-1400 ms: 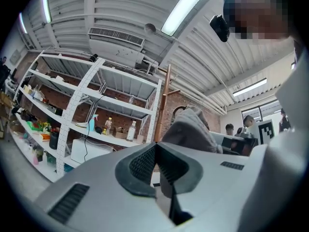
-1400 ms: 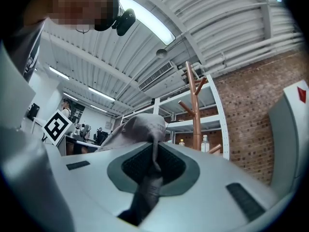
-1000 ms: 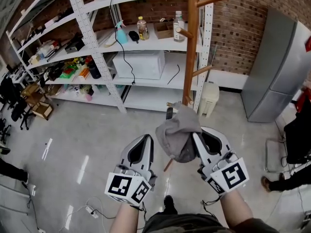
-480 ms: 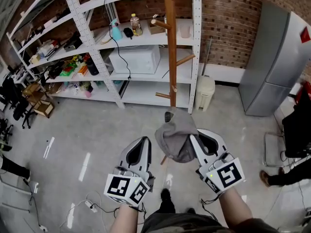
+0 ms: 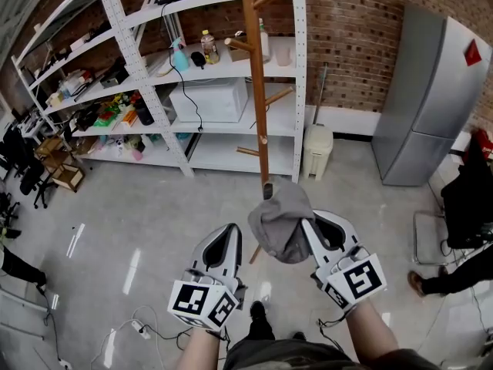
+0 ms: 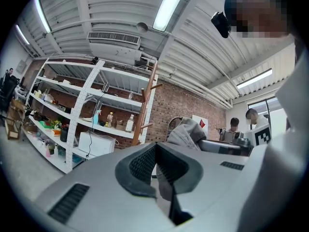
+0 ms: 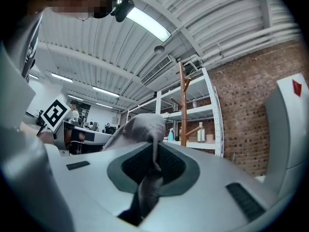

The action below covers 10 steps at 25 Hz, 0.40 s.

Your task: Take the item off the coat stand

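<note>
Backed off from the coat stand [image 5: 258,91] since a second ago, with the grey cap [image 5: 279,220] carried along; now stands farther off and higher in the head view than before. Clamps a fold of the grey cap in the closed jaws of the right gripper [image 7: 154,154], with cloth pinched between the pads, trailing down the gap and bunched in a mound above the tips. Holds the jaws of the left gripper [image 6: 155,156] together, pads meeting at the tips, nothing gripped. Carries both grippers side by side, low in the head view, pointing roughly level toward the stand, with the left one just beside the cap. Hangs clear of every peg, well apart from the wooden post, above the grey floor [image 5: 115,230]. Farther out: white metal shelving [image 5: 150,75] behind the stand, loaded with bottles, a white box [image 5: 209,100] and small clutter; brick wall [image 5: 347,37] behind that; white bin [image 5: 316,151] at the foot of the shelving; tall grey cabinet [image 5: 431,99] off to the right.
</note>
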### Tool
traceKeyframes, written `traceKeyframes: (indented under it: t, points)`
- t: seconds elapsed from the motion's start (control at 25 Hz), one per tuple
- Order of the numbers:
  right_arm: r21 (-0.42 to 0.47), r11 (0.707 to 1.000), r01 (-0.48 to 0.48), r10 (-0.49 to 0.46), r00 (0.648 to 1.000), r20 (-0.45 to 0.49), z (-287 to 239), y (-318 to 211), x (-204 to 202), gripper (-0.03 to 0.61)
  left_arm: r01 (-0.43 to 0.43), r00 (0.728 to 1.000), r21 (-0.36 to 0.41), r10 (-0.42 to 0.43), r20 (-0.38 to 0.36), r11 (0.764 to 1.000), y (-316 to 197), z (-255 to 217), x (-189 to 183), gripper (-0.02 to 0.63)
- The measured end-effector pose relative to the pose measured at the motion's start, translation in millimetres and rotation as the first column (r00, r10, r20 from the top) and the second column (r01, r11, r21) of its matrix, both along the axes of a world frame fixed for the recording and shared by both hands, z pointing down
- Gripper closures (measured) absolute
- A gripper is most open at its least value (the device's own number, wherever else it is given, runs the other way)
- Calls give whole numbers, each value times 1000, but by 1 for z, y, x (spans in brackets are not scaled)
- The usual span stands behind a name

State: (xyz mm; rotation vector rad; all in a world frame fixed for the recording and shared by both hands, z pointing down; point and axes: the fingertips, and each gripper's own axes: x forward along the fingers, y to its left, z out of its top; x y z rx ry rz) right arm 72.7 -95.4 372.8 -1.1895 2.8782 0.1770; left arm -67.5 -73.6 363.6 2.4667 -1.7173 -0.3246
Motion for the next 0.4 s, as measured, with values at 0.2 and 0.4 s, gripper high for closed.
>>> traceKeyframes:
  t: [0.2, 0.4]
  points:
    - [10, 1000, -8, 8, 1000, 10, -1, 6, 10, 543, 0, 1000, 22, 0, 3, 1000, 8, -5, 6, 607]
    - [16, 1000, -7, 6, 1000, 9, -3, 16, 11, 543, 6, 1000, 25, -6, 0, 1000, 20, -7, 4, 606]
